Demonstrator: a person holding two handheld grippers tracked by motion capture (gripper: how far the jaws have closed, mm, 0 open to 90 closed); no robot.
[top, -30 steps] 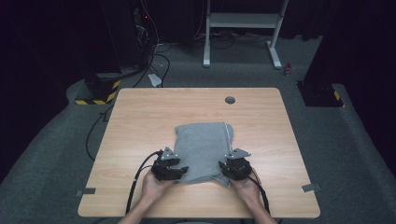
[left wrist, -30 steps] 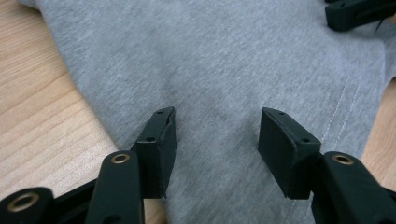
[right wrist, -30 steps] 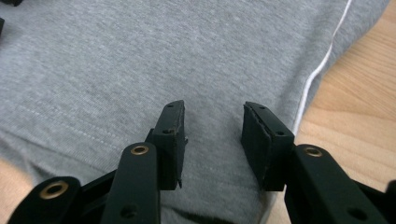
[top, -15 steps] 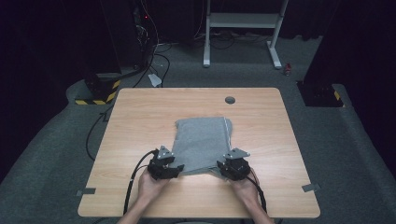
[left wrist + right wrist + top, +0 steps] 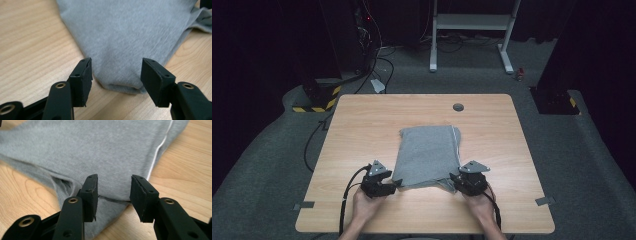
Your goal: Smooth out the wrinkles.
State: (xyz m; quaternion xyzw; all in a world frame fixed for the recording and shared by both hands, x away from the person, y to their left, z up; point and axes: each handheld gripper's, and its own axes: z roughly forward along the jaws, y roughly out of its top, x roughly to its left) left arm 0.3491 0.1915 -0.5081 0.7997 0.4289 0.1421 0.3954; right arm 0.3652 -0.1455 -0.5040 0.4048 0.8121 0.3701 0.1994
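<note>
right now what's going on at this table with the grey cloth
A person works on a folded grey cloth on the wooden table, a gripper in each hand. The left gripper has just been opening, its fingers standing apart around the cloth's near left corner. The right gripper is open over the near right corner. The cloth lies flat.

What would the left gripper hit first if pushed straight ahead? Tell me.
Most likely the folded grey fabric garment: its near corner lies between the open jaws of the left gripper, with nothing in between; height above the table is unclear.
</note>
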